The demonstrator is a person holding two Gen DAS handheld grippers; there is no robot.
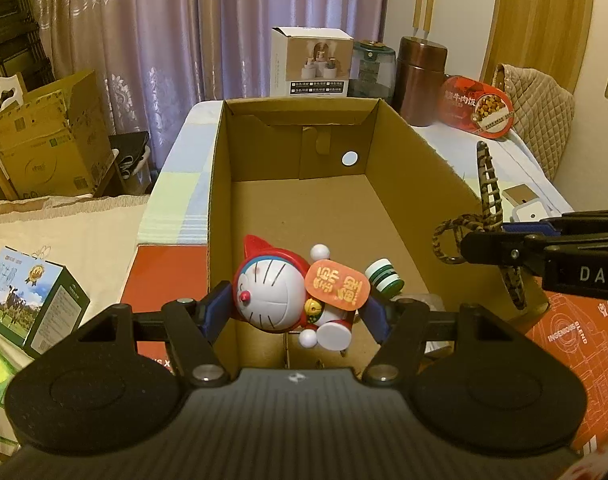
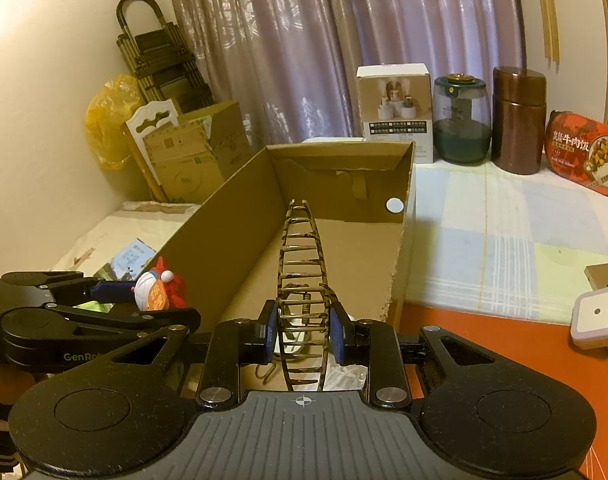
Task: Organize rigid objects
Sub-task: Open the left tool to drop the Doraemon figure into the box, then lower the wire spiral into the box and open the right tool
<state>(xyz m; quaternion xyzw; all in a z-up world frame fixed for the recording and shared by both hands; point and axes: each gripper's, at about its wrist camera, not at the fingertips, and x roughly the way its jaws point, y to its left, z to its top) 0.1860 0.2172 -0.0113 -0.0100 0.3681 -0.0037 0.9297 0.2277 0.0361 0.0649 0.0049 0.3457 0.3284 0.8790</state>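
**Now both grippers hold items over the cardboard box**

The cat figurine [image 1: 277, 300] hangs clamped between the blue pads of the left gripper [image 1: 291, 312], just above the near end of the cardboard box [image 1: 420, 168]. A green-and-white spool [image 1: 385, 278] shows just beyond it. The right gripper [image 2: 304, 330] is closed on a patterned hair claw [image 2: 301, 276], which points into the box. 2 items are being delivered; next, I judge, each must be lowered and released inside.
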